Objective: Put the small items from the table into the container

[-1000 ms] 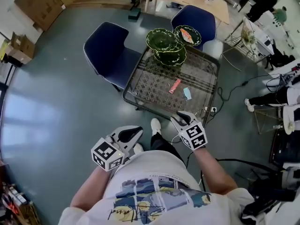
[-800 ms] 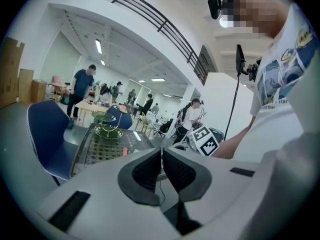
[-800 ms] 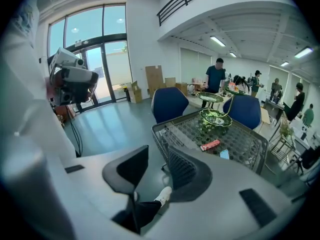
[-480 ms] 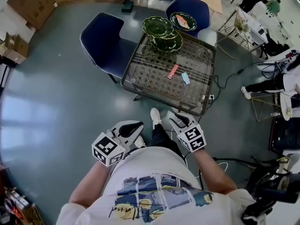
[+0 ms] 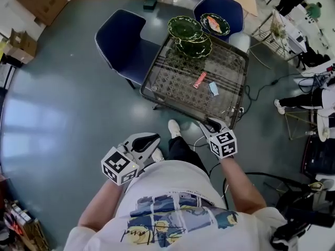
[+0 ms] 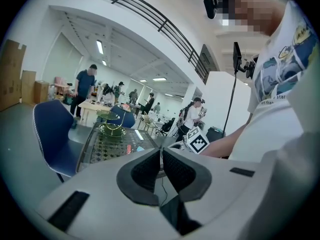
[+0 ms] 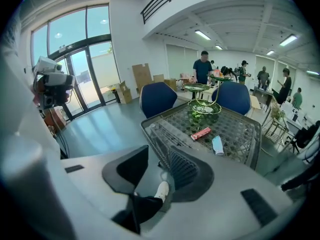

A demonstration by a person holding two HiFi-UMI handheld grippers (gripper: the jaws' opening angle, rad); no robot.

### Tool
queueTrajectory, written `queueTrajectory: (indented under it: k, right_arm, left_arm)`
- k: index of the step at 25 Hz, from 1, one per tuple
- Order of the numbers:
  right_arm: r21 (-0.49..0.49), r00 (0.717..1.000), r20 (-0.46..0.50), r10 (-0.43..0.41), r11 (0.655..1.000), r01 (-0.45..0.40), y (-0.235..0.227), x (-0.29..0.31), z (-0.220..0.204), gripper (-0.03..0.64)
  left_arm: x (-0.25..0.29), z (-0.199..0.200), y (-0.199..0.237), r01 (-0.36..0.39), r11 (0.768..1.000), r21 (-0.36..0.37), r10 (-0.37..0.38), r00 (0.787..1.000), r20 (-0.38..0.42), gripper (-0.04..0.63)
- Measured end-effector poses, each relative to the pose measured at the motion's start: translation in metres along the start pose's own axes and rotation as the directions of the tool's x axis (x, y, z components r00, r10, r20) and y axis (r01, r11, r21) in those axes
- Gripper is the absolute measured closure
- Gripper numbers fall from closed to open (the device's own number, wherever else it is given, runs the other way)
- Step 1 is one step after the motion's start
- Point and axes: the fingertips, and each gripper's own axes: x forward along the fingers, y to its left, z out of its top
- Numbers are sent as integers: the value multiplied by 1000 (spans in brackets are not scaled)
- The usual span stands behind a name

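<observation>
Head camera stares steeply down from high up, the table (image 5: pixel 172 77) ahead near the frame's top. Left gripper (image 5: pixel 145 140) camera looks almost level along its jaws, the table (image 6: pixel 100 149) farther off. Right gripper (image 5: pixel 212 123) camera tips down, close to the table's near corner (image 7: pixel 147 125). All three share that tabletop.

The person stands just short of the low table (image 5: pixel 155 64), the left gripper (image 5: pixel 148 140) over the floor, the right gripper (image 5: pixel 211 123) near the table's corner. A red packet (image 5: pixel 200 79) and a pale blue item (image 5: pixel 213 89) lie close together. Green dishes (image 5: pixel 189 35) stand at the far end, with one blue chair (image 5: pixel 123 41) beside the table and another chair (image 5: pixel 220 7) behind.
</observation>
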Motion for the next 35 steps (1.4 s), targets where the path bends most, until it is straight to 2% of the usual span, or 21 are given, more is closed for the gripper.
queueTrajectory:
  k: [4, 8, 17, 26, 35]
  right_arm:
    - [-17, 998, -44, -47, 999, 47, -52, 22, -1, 491]
    - [21, 991, -99, -95, 995, 98, -111, 48, -8, 491]
    - [49, 969, -220, -116, 990, 130, -204, 113, -23, 485]
    - [27, 942, -326, -72, 996, 86, -247, 168, -43, 474]
    - [44, 936, -350, -29, 998, 47, -255, 194, -49, 459]
  left_arm:
    - [13, 15, 15, -26, 1000, -2, 26, 1000, 3, 584]
    - [30, 30, 36, -53, 999, -4, 53, 999, -10, 584]
    - [67, 65, 77, -110, 994, -18, 109, 993, -42, 584]
    - [103, 86, 97, -149, 988, -48, 145, 986, -76, 584]
    - [110, 91, 113, -204, 973, -107, 195, 977, -85, 584]
